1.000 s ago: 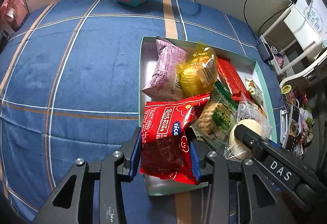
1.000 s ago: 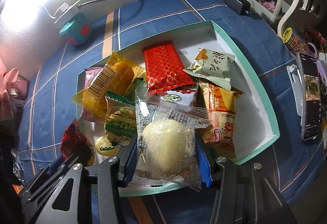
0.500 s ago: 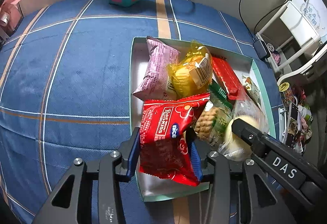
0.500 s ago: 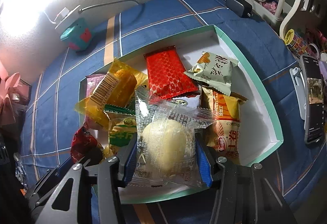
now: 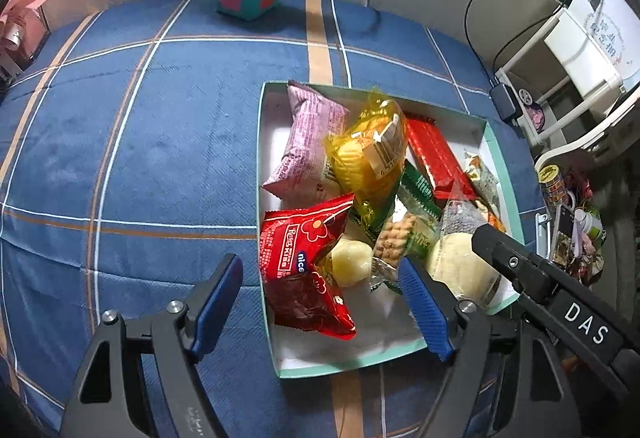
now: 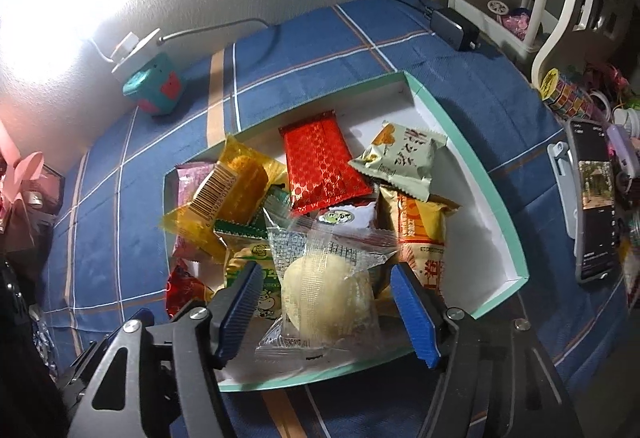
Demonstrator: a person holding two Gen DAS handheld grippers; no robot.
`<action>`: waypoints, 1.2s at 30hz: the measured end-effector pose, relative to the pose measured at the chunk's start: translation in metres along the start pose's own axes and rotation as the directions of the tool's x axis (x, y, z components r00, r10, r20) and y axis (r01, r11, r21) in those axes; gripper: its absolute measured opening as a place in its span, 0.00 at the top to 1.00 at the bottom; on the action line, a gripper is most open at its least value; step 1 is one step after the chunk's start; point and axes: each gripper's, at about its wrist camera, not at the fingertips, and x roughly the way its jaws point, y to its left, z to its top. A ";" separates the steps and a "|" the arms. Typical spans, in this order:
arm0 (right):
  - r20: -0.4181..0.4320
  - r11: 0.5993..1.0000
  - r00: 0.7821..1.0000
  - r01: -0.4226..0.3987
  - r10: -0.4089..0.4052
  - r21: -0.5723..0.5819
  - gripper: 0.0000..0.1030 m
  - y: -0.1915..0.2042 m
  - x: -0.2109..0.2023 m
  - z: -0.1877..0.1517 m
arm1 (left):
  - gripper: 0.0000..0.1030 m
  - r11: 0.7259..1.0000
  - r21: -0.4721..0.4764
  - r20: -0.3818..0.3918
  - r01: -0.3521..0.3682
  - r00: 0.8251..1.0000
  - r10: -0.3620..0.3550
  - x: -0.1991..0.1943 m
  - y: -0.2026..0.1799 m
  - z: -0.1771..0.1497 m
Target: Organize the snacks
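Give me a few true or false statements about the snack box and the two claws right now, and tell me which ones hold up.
1. The shiny red snack packet lies in the teal-rimmed white cardboard box. True.
2. The left claw pinches that packet. False: its jaws are opening, pads clear of it.
3. The clear-wrapped pale round bun sits between the right claw pads. True; the jaws are opening.
4. The box rests on bare wood. False: on a blue plaid cloth.
5. The purple snack pouch lies outside the box. False: inside.

Both wrist views steeply down, sharing box [image 5: 502, 174]
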 end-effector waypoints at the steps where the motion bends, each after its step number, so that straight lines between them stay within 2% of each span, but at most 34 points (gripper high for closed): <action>1: 0.007 1.000 1.000 0.000 0.000 0.001 0.31 0.001 -0.003 0.001 | 0.22 1.000 -0.002 0.001 -0.007 1.000 0.007 -0.002 0.001 0.000; 6: 0.027 1.000 1.000 0.000 0.000 0.001 0.31 -0.002 -0.015 0.001 | 0.21 0.996 -0.029 0.019 -0.086 0.996 0.087 -0.016 0.015 0.001; 10: 0.029 1.000 1.000 0.005 -0.004 -0.014 0.31 0.001 -0.017 -0.001 | 0.21 0.984 -0.071 0.054 -0.163 0.984 0.167 -0.026 0.033 0.004; 13: 0.027 0.999 1.000 0.006 -0.005 -0.037 0.31 0.008 -0.018 -0.002 | 0.12 0.961 -0.100 0.081 -0.259 0.960 0.268 -0.034 0.047 0.006; 14: 0.027 0.999 1.000 0.009 -0.008 -0.043 0.31 0.010 -0.018 -0.003 | 0.10 0.948 -0.109 0.090 -0.299 0.947 0.309 -0.036 0.053 0.007; 20: 0.030 0.994 0.999 0.013 -0.010 -0.105 0.29 0.030 -0.017 -0.007 | 0.10 0.916 -0.137 0.097 -0.378 0.915 0.392 -0.045 0.074 0.007; 24: 0.029 0.991 1.000 0.009 -0.005 -0.137 0.29 0.040 -0.017 -0.009 | 0.06 0.910 -0.138 0.102 -0.391 0.908 0.406 -0.046 0.075 0.008; 25: 0.030 0.990 1.000 0.003 0.001 -0.141 0.26 0.042 -0.017 -0.010 | 0.05 0.909 -0.139 0.102 -0.393 0.908 0.407 -0.045 0.076 0.008; 26: 0.031 0.990 0.999 -0.003 0.008 -0.144 0.22 0.043 -0.016 -0.010 | 0.04 0.907 -0.140 0.102 -0.396 0.906 0.411 -0.045 0.076 0.008; 28: 0.040 0.989 0.999 -0.006 0.012 -0.145 0.00 0.045 -0.017 -0.011 | 0.04 0.902 -0.141 0.100 -0.407 0.901 0.422 -0.043 0.078 0.007; 31: 0.057 0.988 0.998 0.005 0.003 -0.155 0.00 0.048 -0.018 -0.012 | 0.04 0.900 -0.152 0.094 -0.409 0.900 0.426 -0.043 0.079 0.004; 34: 0.060 0.987 0.998 0.013 -0.003 -0.159 0.00 0.049 -0.018 -0.014 | 0.04 0.909 -0.155 0.087 -0.386 0.912 0.402 -0.044 0.082 0.000; 36: 0.060 0.986 0.998 0.017 -0.007 -0.164 0.00 0.050 -0.019 -0.017 | 0.04 0.910 -0.152 0.085 -0.385 0.912 0.400 -0.046 0.083 -0.004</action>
